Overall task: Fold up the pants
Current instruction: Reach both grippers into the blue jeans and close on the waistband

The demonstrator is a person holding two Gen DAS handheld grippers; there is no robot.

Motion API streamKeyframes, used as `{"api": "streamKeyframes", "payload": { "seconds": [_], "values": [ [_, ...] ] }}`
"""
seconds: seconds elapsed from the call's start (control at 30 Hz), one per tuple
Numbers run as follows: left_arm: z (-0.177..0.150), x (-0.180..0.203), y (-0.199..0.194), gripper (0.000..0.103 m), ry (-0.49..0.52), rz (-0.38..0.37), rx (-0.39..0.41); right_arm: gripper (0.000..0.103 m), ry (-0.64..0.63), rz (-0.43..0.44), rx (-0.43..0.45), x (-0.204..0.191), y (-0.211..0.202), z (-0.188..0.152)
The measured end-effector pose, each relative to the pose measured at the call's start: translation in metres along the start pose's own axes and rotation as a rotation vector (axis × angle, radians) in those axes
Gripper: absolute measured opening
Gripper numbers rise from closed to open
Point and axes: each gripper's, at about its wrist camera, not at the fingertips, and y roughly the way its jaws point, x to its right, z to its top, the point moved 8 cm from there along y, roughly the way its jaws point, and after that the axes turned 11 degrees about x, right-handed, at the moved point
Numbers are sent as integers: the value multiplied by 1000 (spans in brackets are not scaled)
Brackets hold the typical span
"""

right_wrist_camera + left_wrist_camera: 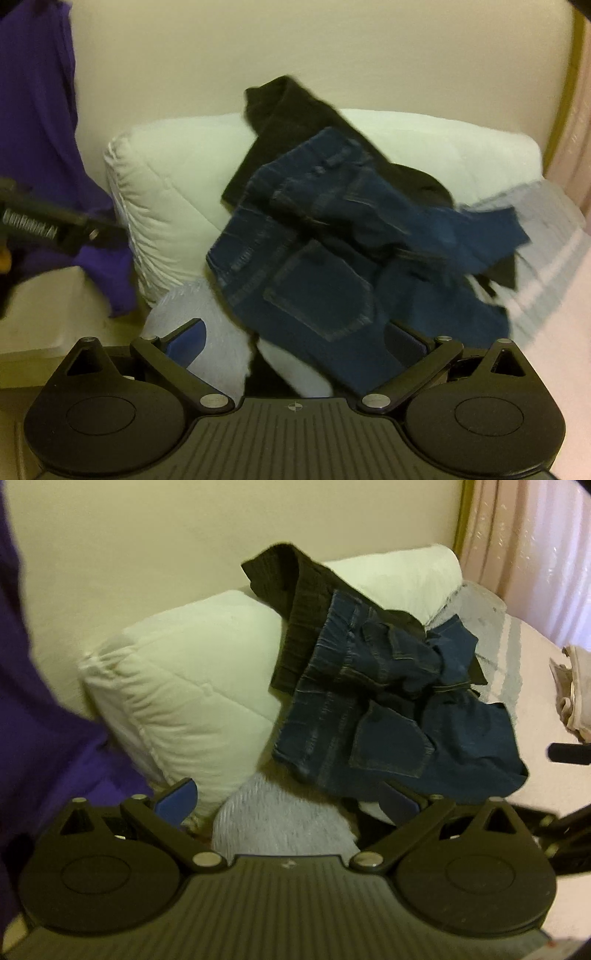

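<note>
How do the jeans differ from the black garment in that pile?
The jeans are blue denim with a visible back pocket; the black garment is dark and ribbed. The jeans lie on top and nearer; the black garment sits underneath, reaching higher up the pillows. Both are crumpled, unfolded.

Both cameras sit low on their grippers and look forward along the fingers, toward the head of the bed and the cream wall behind it. The left wrist view looks out over the left gripper, close to the crumpled jeans heaped against the white pillows, and takes in a pink curtain at its right edge. The right wrist view looks over the right gripper from just as near, with the jeans more to the middle and a purple cloth at its left. Both share the jeans, the black garment under them, the pillows and the wall.
</note>
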Motion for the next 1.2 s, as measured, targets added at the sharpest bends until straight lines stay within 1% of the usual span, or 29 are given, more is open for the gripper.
{"api": "streamKeyframes", "payload": {
  "seconds": [0.1, 0.2, 0.3, 0.37, 0.4, 0.47, 0.5, 0.53, 0.6, 0.63, 0.7, 0.73, 0.8, 0.87, 0.97, 1.0, 1.1, 1.2],
  "values": [
    [1, -21, 48, 102, 21, -47, -18, 100, -52, 8, 14, -18, 53, -10],
    [-3, -34, 88, 102, 36, -83, -33, 92, -120, 22, 19, -37, 106, -27],
    [-11, -42, 116, 102, 59, -123, -35, 87, -208, 31, 17, -55, 155, -46],
    [-17, -47, 131, 102, 66, -144, -42, 82, -289, 23, 26, -65, 185, -58],
    [-19, -49, 137, 102, 70, -148, -42, 81, -321, 15, 30, -70, 195, -62],
    [-22, -53, 146, 102, 71, -158, -39, 69, -388, -13, 40, -74, 216, -69],
    [-23, -55, 148, 102, 68, -160, -38, 66, -418, -30, 47, -75, 225, -70],
    [-24, -58, 151, 102, 62, -162, -37, 62, -440, -38, 47, -75, 230, -72],
    [-24, -62, 152, 102, 52, -165, -34, 60, -496, -57, 65, -77, 236, -71],
    [-22, -63, 152, 102, 49, -164, -30, 53, -514, -56, 67, -77, 237, -71],
    [-19, -65, 149, 102, 39, -167, -24, 19, -498, -31, 82, -72, 229, -64],
    [-16, -65, 146, 102, 30, -170, -20, 6, -474, -8, 81, -69, 222, -60],
    [-9, -66, 139, 102, 23, -171, -12, 5, -412, -2, 108, -60, 201, -45],
    [2, -65, 129, 102, 24, -176, 7, 3, -326, -7, 136, -43, 177, -26],
    [23, -59, 111, 102, 26, -203, 46, 3, -188, -38, 186, -7, 127, 4],
    [30, -55, 105, 102, 36, -216, 57, 3, -121, -49, 198, 10, 108, 13],
    [47, -34, 92, 102, 99, -276, 81, 2, 4, -78, 227, 53, 60, 29],
    [62, -2, 84, 101, 214, -360, 119, 2, 84, -104, 251, 91, 16, 40]
  ]
}}
